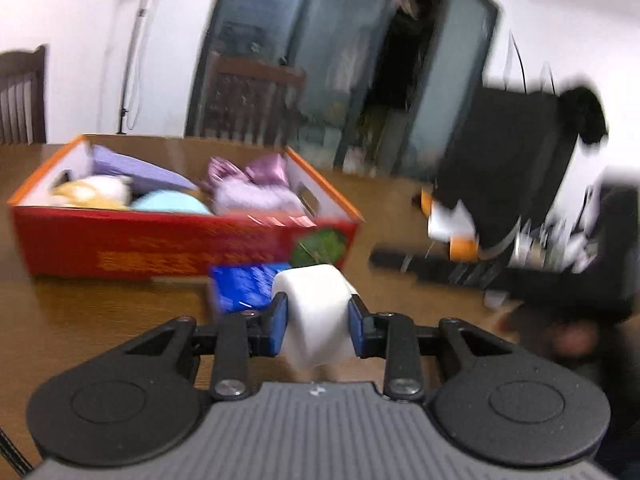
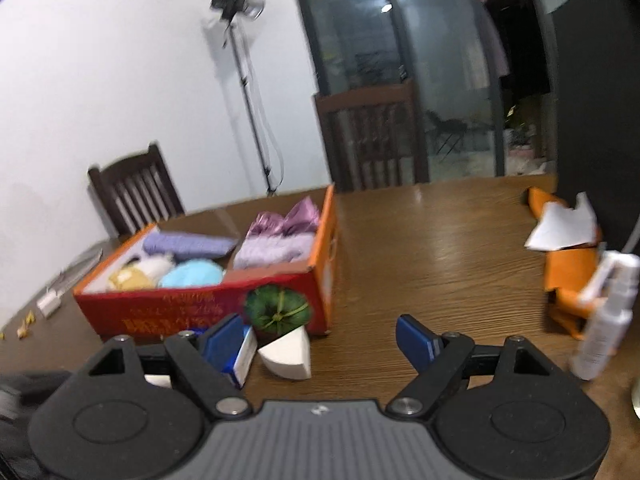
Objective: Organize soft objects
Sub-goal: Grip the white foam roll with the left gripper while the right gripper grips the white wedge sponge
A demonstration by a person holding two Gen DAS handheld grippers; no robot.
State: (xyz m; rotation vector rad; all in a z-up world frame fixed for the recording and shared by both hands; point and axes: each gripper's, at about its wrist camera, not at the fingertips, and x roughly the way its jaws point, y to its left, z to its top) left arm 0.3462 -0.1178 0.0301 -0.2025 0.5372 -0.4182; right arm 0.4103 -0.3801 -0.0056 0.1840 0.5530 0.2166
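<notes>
White sponge [image 1: 316,312] pinched in left hand-held gripper [image 1: 318,318], right hand-held gripper [image 2: 320,344] spread.

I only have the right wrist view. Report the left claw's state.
Observer: The left claw is shut on a white soft piece, pinched at its sides.
Operator: Say where it points.
Observer: Toward the red box. A blue pack lies on the table between the claw and the box.
</notes>
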